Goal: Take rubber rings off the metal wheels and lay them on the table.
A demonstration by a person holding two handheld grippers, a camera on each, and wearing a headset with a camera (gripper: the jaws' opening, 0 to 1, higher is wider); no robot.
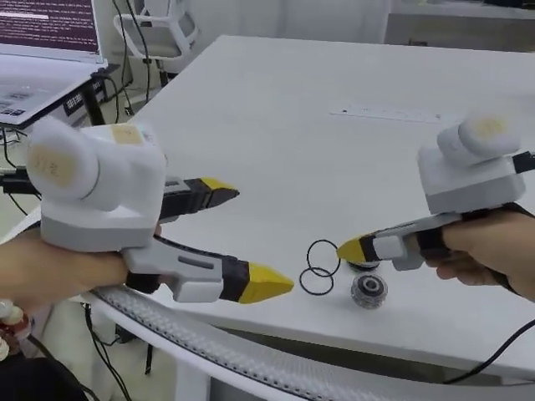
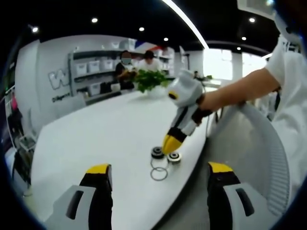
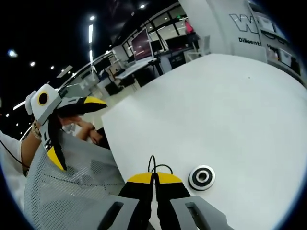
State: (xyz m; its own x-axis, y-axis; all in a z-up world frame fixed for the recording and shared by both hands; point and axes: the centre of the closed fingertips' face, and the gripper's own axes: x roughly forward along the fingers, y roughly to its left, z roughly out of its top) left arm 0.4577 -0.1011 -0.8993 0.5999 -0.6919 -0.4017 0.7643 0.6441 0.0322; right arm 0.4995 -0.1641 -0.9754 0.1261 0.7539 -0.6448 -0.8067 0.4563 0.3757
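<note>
As left fingers [image 2: 98,179] gape, right fingers [image 3: 141,181] pinch a ring [image 1: 308,254]: two rings, two wheels [image 1: 369,290]

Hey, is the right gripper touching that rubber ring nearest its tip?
Touching. The right gripper view shows the right gripper with jaws shut and the rubber ring looping out from between them.

Smooth, matt white worktop [image 1: 334,83] carries thin black rubber rings [image 1: 318,269] and a shiny metal wheel [image 1: 369,289]; left tool [image 1: 255,238] and right tool [image 1: 347,249] show matt white plastic shells, yellow tips; grey mesh chair back [image 1: 209,334] near.
</note>
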